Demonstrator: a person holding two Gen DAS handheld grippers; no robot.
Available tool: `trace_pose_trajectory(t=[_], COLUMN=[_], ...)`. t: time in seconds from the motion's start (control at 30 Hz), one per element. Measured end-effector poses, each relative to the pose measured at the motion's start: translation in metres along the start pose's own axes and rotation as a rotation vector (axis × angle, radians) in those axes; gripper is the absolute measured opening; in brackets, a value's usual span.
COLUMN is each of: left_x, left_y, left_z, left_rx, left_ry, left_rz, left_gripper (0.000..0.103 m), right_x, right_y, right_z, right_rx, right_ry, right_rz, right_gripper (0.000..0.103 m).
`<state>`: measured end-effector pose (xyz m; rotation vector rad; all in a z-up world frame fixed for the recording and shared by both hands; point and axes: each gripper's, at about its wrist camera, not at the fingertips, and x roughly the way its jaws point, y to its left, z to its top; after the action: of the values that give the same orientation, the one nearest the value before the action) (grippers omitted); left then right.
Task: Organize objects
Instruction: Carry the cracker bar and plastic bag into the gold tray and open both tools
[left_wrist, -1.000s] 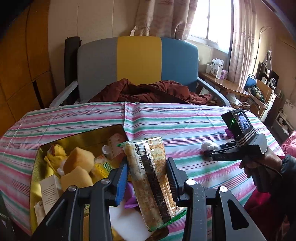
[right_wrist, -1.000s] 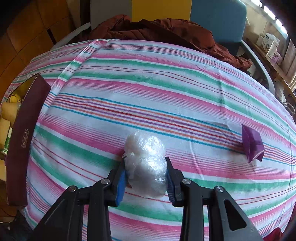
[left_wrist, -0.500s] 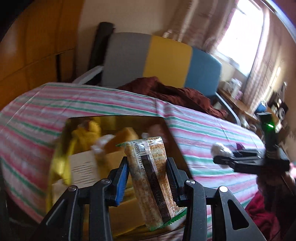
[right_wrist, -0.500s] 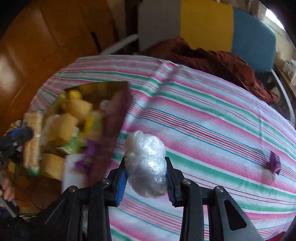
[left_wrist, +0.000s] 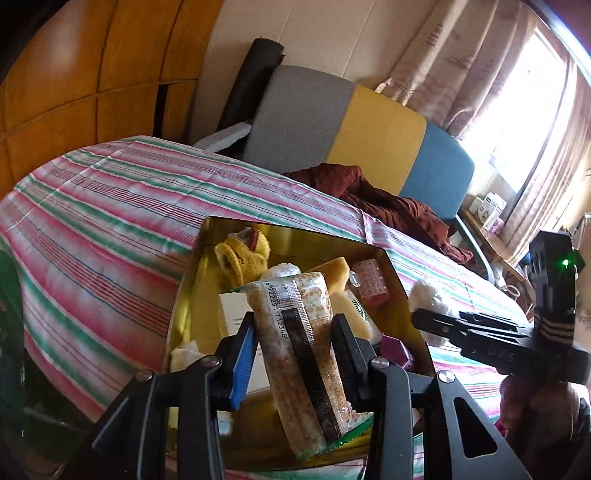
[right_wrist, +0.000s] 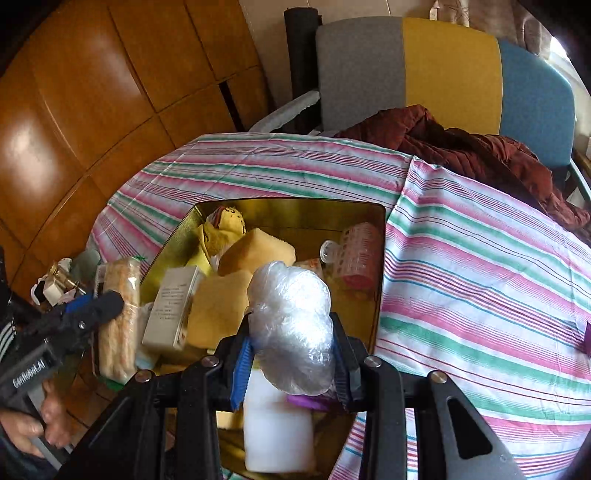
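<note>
A gold tin box (left_wrist: 295, 236) (right_wrist: 295, 210) sits on the striped tablecloth, holding yellow sponges (right_wrist: 255, 249), a yellow plush (left_wrist: 242, 254), a pink roller (right_wrist: 360, 254), a white carton (right_wrist: 171, 306) and a white block (right_wrist: 275, 424). My left gripper (left_wrist: 295, 350) is shut on a long wrapped cracker packet (left_wrist: 295, 354), held above the box's near part; it also shows at the left of the right wrist view (right_wrist: 118, 314). My right gripper (right_wrist: 291, 350) is shut on a crumpled clear plastic bag (right_wrist: 291, 325), hovering over the box's near right side; that bag (left_wrist: 424, 295) is also visible in the left wrist view.
The striped tablecloth (right_wrist: 480, 280) covers a round table. Behind it stands a grey, yellow and blue chair (left_wrist: 354, 125) with a dark red jacket (right_wrist: 461, 144) on it. A small purple object (right_wrist: 586, 338) lies at the far right. Wooden panels (right_wrist: 92, 92) line the left wall.
Both grippers have swung left, from over the cloth to over the gold box, each keeping its load. The right gripper lifted the plastic bag off the cloth.
</note>
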<state>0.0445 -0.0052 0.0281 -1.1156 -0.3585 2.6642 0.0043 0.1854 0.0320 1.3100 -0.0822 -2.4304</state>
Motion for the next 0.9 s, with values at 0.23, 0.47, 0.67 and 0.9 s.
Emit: trace_pose_trajectory(t=[0.23, 0.47, 0.67, 0.9], left_x=[0.043, 0.078, 0.066, 0.041], left_y=[-0.008, -0.015, -0.024, -0.03], left_z=[0.011, 0.021, 0.017, 0.012], left_rx=[0.029, 0.077, 0.128, 0.128], left_ry=[0.05, 0.065, 0.023, -0.015], left_rz=[0.067, 0.12, 0.134, 0.145], left_gripper=[0.04, 0.058, 0.061, 0.063], right_x=[0.013, 0.033, 0.037, 0.028], right_y=[0.002, -0.003, -0.004, 0.0], right_z=[0.009, 0.012, 0.002, -0.007], right_rx=[0.008, 0.044, 0.053, 0.057], right_ry=[0.003, 0.03, 0.045, 0.028], right_rz=[-0.018, 0.002, 0.007, 0.007], right_gripper=[0.037, 0.068, 0.069, 0.069])
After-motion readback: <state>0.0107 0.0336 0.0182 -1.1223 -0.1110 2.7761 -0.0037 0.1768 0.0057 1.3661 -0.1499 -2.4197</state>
